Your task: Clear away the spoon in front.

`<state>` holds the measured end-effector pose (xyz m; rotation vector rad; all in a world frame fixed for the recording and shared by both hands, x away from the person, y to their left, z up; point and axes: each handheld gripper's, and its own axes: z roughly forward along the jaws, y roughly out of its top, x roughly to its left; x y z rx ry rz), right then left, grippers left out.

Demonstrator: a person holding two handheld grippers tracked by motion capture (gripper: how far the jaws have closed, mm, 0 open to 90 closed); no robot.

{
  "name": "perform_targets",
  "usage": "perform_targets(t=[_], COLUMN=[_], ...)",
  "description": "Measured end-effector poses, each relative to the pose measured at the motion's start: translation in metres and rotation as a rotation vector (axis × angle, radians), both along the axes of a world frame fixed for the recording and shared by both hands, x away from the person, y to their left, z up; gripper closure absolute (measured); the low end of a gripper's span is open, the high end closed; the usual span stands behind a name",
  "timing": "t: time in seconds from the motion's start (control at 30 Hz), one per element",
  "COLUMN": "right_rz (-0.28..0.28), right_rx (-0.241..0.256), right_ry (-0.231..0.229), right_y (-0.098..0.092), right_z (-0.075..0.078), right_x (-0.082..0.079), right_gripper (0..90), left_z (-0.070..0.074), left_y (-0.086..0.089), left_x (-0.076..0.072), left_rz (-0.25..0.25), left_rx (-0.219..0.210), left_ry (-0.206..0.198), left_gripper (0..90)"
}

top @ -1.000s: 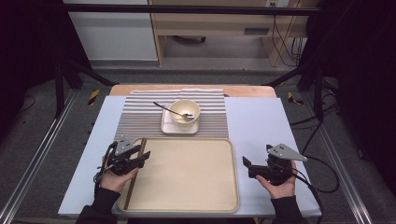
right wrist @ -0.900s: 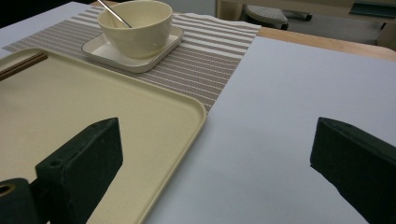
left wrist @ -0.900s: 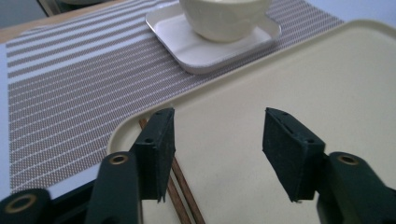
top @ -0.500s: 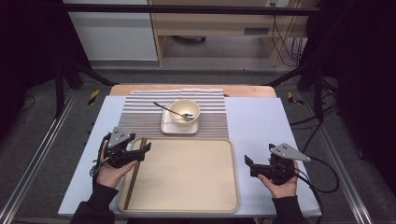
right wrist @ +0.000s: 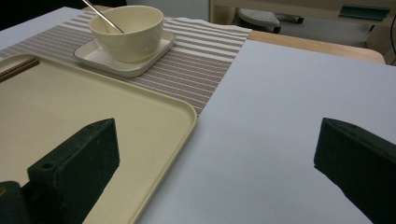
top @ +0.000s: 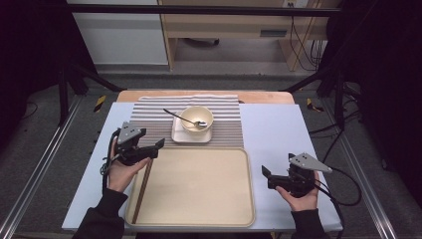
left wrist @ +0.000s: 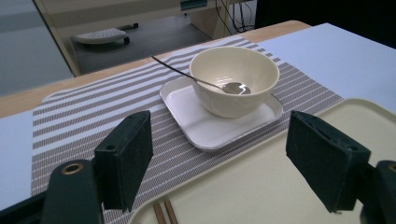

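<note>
Here, catalogued by view.

High view: left tongs [top: 160, 147] at left centre of the frame, jaws spread and empty, hovering over the upper left corner of the cream tray [top: 199, 199]. Right tongs [top: 265, 178] at lower right, jaws apart, holding nothing, over the pale blue desk [top: 278, 129] just right of the tray. Brown chopsticks [top: 143, 184] lie lengthwise along the tray's left edge, just below the left tongs. Above the tray, at upper centre, a striped placemat [top: 149, 117] carries a white square plate [top: 177, 135]; on it stands a cream bowl [top: 196, 118] with a spoon [top: 185, 119] resting inside, handle pointing to the upper left.

Left gripper view: adds detail unseen from above. The spoon's head [left wrist: 236, 87] lies at the bottom of the bowl [left wrist: 233, 79], otherwise empty. The chopstick tips [left wrist: 164, 214] appear at the bottom edge, between the two black jaws, not touched by either. Tray rim [left wrist: 261, 156] overlaps the placemat [left wrist: 74, 121].

Right gripper view: wide gap between the jaws, with bare desk [right wrist: 289, 102] and the tray's corner [right wrist: 189, 114] in it. Bowl [right wrist: 128, 30] and plate [right wrist: 140, 65] sit at upper left; chopstick ends [right wrist: 18, 67] at far left.
</note>
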<state>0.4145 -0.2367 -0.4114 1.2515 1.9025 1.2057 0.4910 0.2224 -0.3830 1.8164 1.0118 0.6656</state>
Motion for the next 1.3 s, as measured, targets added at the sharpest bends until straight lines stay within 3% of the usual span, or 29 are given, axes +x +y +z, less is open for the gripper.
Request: perform_targets(t=[0.23,0.43,0.87,1.3], right_rz=[0.001,0.002,0.006,0.011], right_rx=[0.006,-0.006,-0.012,-0.014], right_ry=[-0.007,-0.008,-0.002,0.008], right_y=[-0.001,0.0,0.002,0.003], right_z=[0.001,0.0,-0.002,-0.003], right_x=[-0.001,0.0,0.001,0.003], right_gripper=[0.3,0.4,1.5,1.6], left_z=[0.0,-0.002,-0.017,-0.031], left_y=[-0.009,-0.015,-0.027,-0.033], left_x=[0.02,0.037,0.075,0.103], left_rz=[0.016,0.025,0.051,0.074], left_rx=[0.003,-0.024,0.001,-0.005], left_ry=[0.002,-0.002,0.032,0.05], left_gripper=[22.3,22.4,23.0,26.7])
